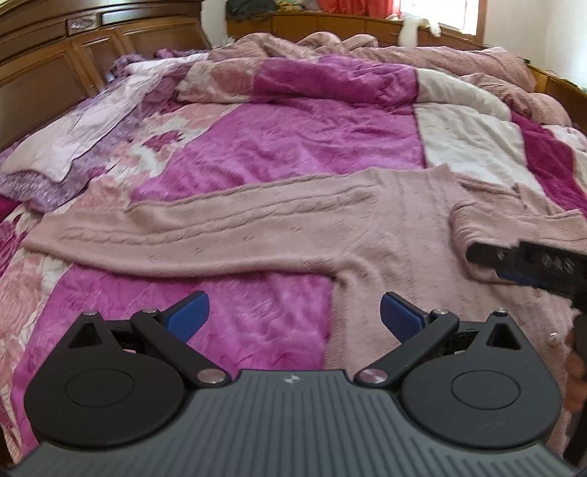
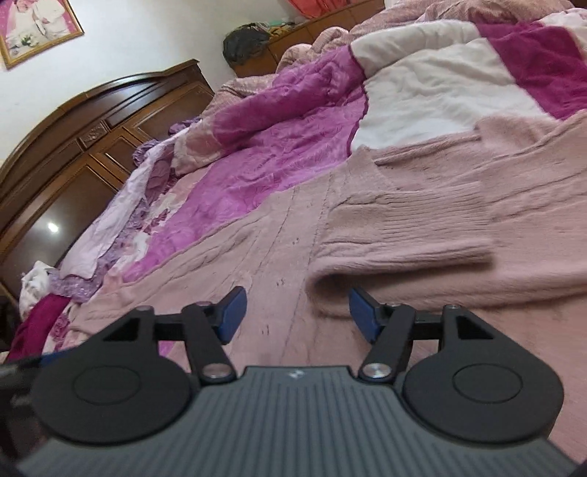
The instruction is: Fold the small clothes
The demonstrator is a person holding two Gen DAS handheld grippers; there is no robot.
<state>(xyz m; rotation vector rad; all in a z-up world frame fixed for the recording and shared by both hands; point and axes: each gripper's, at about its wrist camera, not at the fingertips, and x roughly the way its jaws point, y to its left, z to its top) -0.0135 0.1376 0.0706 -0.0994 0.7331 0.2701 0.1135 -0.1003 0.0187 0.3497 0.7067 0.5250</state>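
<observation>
A pale pink cable-knit sweater (image 1: 367, 227) lies flat on the bed, one sleeve (image 1: 154, 231) stretched out to the left. Its other sleeve (image 2: 403, 235) is folded across the body, cuff end near the middle. My left gripper (image 1: 295, 315) is open and empty, low over the bedspread just below the stretched sleeve and the sweater's left side. My right gripper (image 2: 297, 312) is open and empty, just above the sweater's body beside the folded sleeve. It also shows at the right edge of the left wrist view (image 1: 521, 260).
The bed is covered by a magenta, pink and white patchwork quilt (image 1: 279, 143). A rumpled pink blanket (image 1: 385, 51) lies at the far side. A lilac pillow (image 1: 62, 154) lies at the left by the dark wooden headboard (image 1: 47, 69). A wooden ledge (image 1: 330, 22) runs behind.
</observation>
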